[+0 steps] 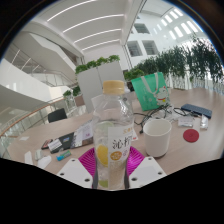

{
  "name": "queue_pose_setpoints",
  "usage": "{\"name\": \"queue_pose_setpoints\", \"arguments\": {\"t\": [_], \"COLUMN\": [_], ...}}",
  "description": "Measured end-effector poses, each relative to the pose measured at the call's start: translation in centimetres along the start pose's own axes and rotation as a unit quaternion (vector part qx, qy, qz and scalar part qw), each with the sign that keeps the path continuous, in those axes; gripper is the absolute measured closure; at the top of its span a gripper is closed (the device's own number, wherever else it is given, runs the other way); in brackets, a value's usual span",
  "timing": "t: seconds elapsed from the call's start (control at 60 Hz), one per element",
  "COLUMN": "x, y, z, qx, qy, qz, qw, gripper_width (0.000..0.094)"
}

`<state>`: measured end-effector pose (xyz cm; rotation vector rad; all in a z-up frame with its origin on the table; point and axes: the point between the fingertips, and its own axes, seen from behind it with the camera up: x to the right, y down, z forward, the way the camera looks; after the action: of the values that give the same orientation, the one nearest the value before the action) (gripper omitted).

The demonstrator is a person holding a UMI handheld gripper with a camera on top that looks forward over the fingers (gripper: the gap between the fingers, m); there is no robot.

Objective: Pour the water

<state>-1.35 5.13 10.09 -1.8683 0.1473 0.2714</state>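
A clear plastic bottle (111, 135) with a white cap and a lemon label stands upright between my fingers. My gripper (112, 160) is shut on the bottle: the pink pads (132, 157) press on its lower body from both sides. A white cup (157, 135) stands on the table just to the right of the bottle, a little beyond the fingers. The bottle's base is hidden below the fingers.
A red round lid or dish (190, 133) lies right of the cup. A green box (151, 90) stands behind it. Dark devices and papers (62, 142) lie to the left on the table. Plants (100, 68) rise at the back.
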Motion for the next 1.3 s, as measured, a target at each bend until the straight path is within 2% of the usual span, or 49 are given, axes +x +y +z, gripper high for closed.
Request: {"name": "queue_pose_setpoints", "arguments": {"t": [0.083,0.167,0.267,0.367,0.45,0.567,0.817,0.95,1.05,1.067,1.1,1.15,1.183,1.267,1.283,1.3], "x": [-0.1,-0.3,-0.6,-2.0,-1.9,-2.5,-2.4,-2.7,-4.7,-4.8,-5.4,-4.1,-2.8,2.6,5.2,5.8], "y": [-3.4,-5.6,-6.8,-9.0,-10.3,-12.2,-13.5,-13.7,-15.4,-15.5,-17.3,-19.7,-21.5,-28.3,-29.2,-30.3], "z": [0.8,2.2,3.1,2.7,2.9,2.5,2.3,2.7,1.7,-1.3,-0.2,-1.5,-2.7,-3.6,-3.5,-3.0], "qx": [-0.012,-0.035,-0.078,-0.097,-0.094,-0.090,-0.081,-0.084,-0.104,-0.100,-0.095,-0.071,-0.038,0.060,0.086,0.100], "qy": [-0.047,-0.081,-0.124,-0.164,-0.203,-0.232,-0.236,-0.239,-0.277,-0.286,-0.280,-0.288,-0.284,-0.198,-0.193,-0.164], "qz": [0.169,0.344,0.545,0.693,0.739,0.796,0.827,0.809,0.712,0.690,0.641,0.545,0.477,0.298,0.259,0.229], "qw": [0.984,0.935,0.825,0.695,0.635,0.551,0.504,0.530,0.637,0.658,0.709,0.784,0.831,0.932,0.943,0.954], "gripper_width": [0.0580,0.0581,0.0583,0.0603,0.0582,0.0582,0.0582,0.0582,0.0581,0.0581,0.0581,0.0579,0.0580,0.0571,0.0566,0.0562]}}
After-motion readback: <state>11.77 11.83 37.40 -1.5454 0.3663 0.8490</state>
